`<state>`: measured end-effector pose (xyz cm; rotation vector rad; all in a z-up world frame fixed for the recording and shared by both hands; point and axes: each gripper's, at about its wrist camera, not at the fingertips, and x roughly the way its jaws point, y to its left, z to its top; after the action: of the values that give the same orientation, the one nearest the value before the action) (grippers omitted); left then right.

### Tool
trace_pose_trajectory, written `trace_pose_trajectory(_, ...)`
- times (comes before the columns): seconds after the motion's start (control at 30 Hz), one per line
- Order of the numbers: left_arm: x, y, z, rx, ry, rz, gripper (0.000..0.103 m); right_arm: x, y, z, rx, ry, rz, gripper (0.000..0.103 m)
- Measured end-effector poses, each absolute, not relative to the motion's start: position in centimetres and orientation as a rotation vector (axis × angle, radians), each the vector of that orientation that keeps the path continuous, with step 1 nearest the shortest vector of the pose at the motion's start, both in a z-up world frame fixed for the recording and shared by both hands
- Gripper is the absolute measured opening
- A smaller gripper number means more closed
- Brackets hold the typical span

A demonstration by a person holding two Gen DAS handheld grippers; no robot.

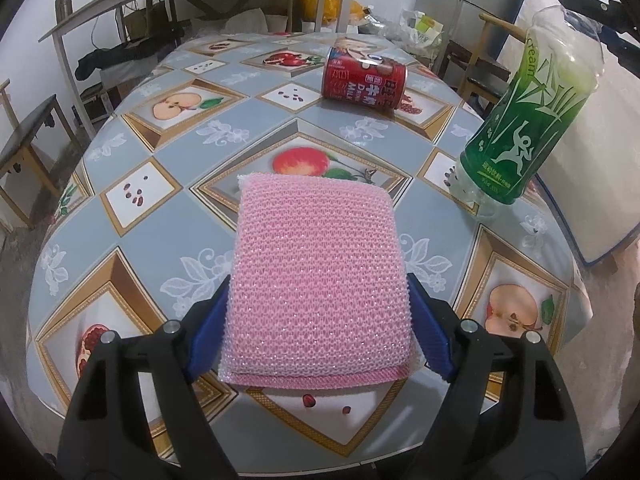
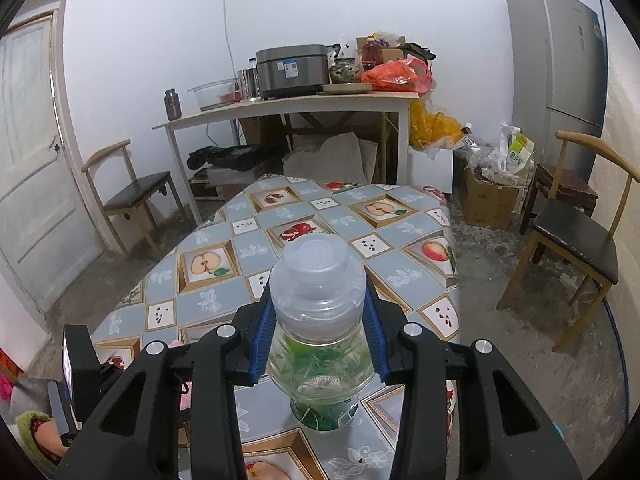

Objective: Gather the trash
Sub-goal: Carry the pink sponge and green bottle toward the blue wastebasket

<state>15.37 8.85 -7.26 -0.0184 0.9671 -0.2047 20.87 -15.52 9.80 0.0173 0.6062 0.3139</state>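
A pink mesh sponge (image 1: 320,272) sits between the blue pads of my left gripper (image 1: 318,288), which press its two sides; its near end is raised off the fruit-patterned tablecloth (image 1: 132,240). My right gripper (image 2: 318,294) is shut on the clear shoulder of a capped plastic bottle (image 2: 318,280) with a green label. In the left wrist view that bottle (image 1: 520,128) hangs tilted over the table's right edge. A red drink can (image 1: 364,78) lies on its side at the far end of the table (image 2: 320,216).
Beyond the table stands a wooden side table (image 2: 288,102) with a cooker and bags. Chairs stand at left (image 2: 132,192) and right (image 2: 576,240). On the floor at the right is a cardboard box (image 2: 486,200) full of wrappers, with a fridge (image 2: 556,60) behind it.
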Motion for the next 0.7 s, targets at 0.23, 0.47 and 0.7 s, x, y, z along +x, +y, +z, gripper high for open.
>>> trace_pose_trajectory(0.23,14.8,8.4,-6.4,-0.001,0.940,-0.203,0.077,20.4,-16.1,10.3,0.024,0.591,0.301,0.039)
trace_pose_trajectory(0.47,14.3,8.0,-5.5,0.009,0.917,-0.205,0.077,19.4,-16.8,11.0,0.029,0.570,0.287,0.039)
trace_pose_trajectory(0.7,13.4,7.3,-4.3,0.030,0.887,-0.203,0.077,18.2,-17.7,11.7,0.034,0.544,0.276,0.039)
